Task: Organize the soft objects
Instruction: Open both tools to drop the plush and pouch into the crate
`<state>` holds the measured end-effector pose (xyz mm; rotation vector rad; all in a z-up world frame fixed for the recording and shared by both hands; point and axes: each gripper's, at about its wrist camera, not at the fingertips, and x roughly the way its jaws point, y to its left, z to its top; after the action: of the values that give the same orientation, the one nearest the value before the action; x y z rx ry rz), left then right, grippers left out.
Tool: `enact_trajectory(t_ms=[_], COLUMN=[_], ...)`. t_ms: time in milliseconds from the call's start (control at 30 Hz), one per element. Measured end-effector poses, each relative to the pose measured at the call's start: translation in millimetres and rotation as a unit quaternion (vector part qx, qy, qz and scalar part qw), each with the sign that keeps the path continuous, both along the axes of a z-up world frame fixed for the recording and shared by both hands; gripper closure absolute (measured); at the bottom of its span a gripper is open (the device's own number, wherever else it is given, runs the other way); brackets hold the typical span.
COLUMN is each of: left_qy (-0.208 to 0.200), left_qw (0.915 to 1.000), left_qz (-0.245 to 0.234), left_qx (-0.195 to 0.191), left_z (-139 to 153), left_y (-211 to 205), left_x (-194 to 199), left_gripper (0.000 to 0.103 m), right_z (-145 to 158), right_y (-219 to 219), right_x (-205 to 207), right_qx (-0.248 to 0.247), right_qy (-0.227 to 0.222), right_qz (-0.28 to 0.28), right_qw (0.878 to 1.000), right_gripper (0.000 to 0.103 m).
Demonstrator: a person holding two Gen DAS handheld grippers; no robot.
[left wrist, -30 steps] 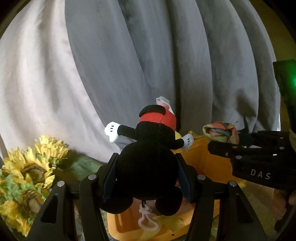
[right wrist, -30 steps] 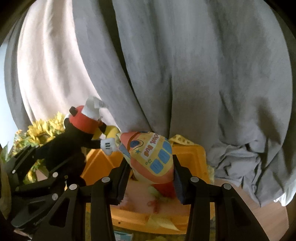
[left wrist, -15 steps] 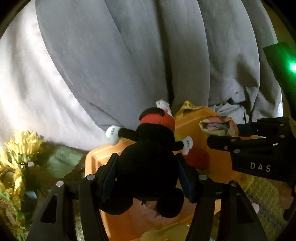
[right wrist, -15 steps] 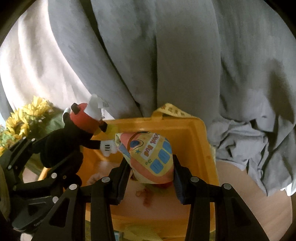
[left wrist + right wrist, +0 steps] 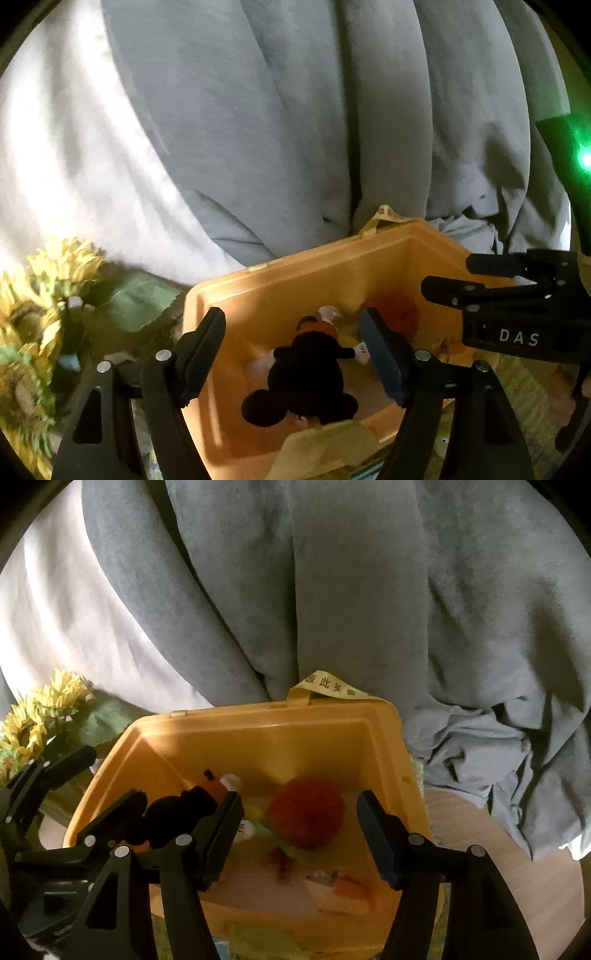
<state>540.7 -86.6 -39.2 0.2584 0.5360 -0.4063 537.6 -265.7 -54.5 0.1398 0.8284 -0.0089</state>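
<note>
Plush mouse toy (image 5: 306,373), black with a red cap, had left the left tool (image 5: 295,354) and lay inside the orange bin (image 5: 280,291) in the left wrist view; one second before, it had been clamped between that tool's pads above the bin. The left tool's jaws were opening, spread clear of the toy on both sides, with nothing gripped. The right tool (image 5: 517,314) showed at the right edge over the bin. In the right wrist view, the right tool (image 5: 299,834) had likewise let go of its printed soft toy, which was no longer between the pads; its jaws were opening and empty above a red plush (image 5: 306,812) on the bin floor. Whether that plush was the released toy could not be told. Both items appeared deposited, so this placing step was judged complete.
</note>
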Motion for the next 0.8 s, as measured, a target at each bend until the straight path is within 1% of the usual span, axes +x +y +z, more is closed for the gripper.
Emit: enact_trajectory(t_ms=[267, 433, 533, 567, 600, 667, 800], left_qy=[-0.010, -0.015, -0.023, -0.026, -0.028, -0.033, -0.044], left_qw=[0.9986, 0.9967, 0.9960, 0.9957, 0.9953, 0.9941, 0.9917], left_qz=[0.036, 0.049, 0.055, 0.060, 0.064, 0.076, 0.101], left_qx=[-0.037, -0.063, -0.066, -0.066, -0.068, -0.069, -0.067], left_z=[26.4, 40.7, 47.3, 49.9, 51.7, 55.4, 61.2], left_y=[13.5, 23.3, 26.4, 27.8, 28.3, 31.3, 38.2], left_x=[-28.4, -48.6, -61.7, -67.7, -71.2, -80.5, -102.6], left_gripper=[0.027, 0.024, 0.024, 0.024, 0.021, 0.019, 0.019], right_z=[21.2, 36.7, 46.7, 48.7, 51.5, 55.9, 63.2], right_y=[-0.3, 1.0, 4.2, 4.8, 5.3, 6.1, 7.5], right_x=[-20.0, -37.8, -51.0, -53.8, -57.8, -66.1, -84.3], right_qx=[0.011, 0.010, 0.005, 0.008, 0.011, 0.013, -0.001], right_qy=[-0.023, -0.040, -0.051, -0.053, -0.056, -0.062, -0.075], right_qz=[0.000, -0.001, 0.006, 0.009, 0.013, 0.011, -0.003], right_qw=[1.000, 0.999, 0.999, 0.999, 0.998, 0.998, 0.997], right_gripper=[0.037, 0.037, 0.037, 0.035, 0.029, 0.025, 0.025])
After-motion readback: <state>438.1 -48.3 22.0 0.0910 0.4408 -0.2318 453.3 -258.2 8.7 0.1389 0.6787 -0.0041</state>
